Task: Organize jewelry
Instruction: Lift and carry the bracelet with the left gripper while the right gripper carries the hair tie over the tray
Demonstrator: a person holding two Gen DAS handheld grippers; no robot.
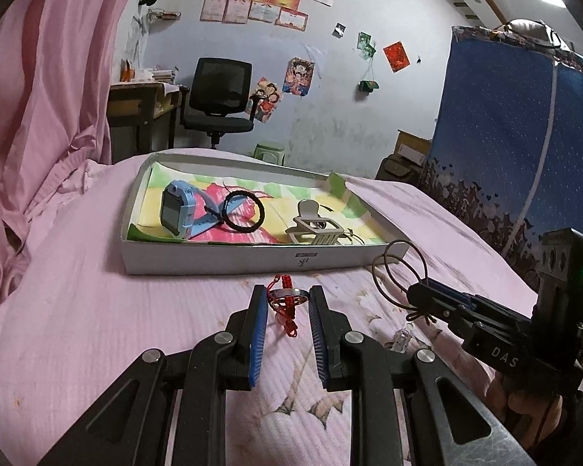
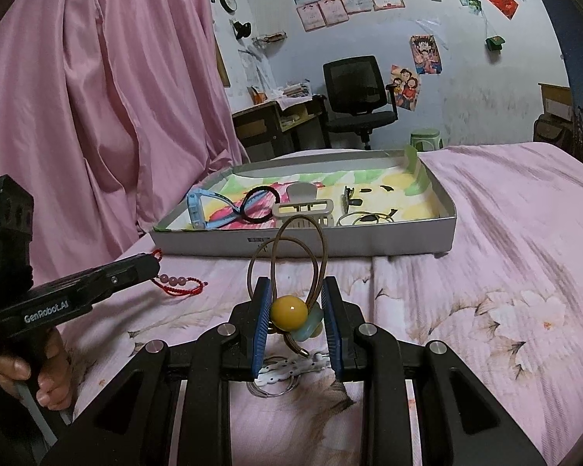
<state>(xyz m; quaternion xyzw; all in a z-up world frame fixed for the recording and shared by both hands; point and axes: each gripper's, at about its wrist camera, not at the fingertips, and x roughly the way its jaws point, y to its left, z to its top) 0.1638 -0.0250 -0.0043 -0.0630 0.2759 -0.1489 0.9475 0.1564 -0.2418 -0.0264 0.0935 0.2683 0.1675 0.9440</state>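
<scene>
Mid-carry, both hands loaded, tray (image 1: 213,262) not yet reached. Left gripper (image 1: 287,305) clamped on a red cord bracelet (image 1: 285,299) with a metal ring in it, pink beads and knotted tail dangling below. Right gripper (image 2: 296,310) clamped on a hair tie (image 2: 291,312): glossy yellow ball, pale green bead, thin brown elastic looping upward. Both held above the bed (image 1: 97,310), just short of the tray's near edge.

Next, by the look of it: forward over the near wall, down onto the lining, then jaws apart. Calls for bare patches (right half looks freer), since watch (image 1: 177,209), black band (image 1: 243,209) and claw clip (image 1: 311,229) crowd the left and middle.

Tray a shallow white card box lined with bright paper. Bedcover soft, ribbed, pink. A white dotted clip (image 2: 291,369) lying on it under the right gripper, still to sort.
</scene>
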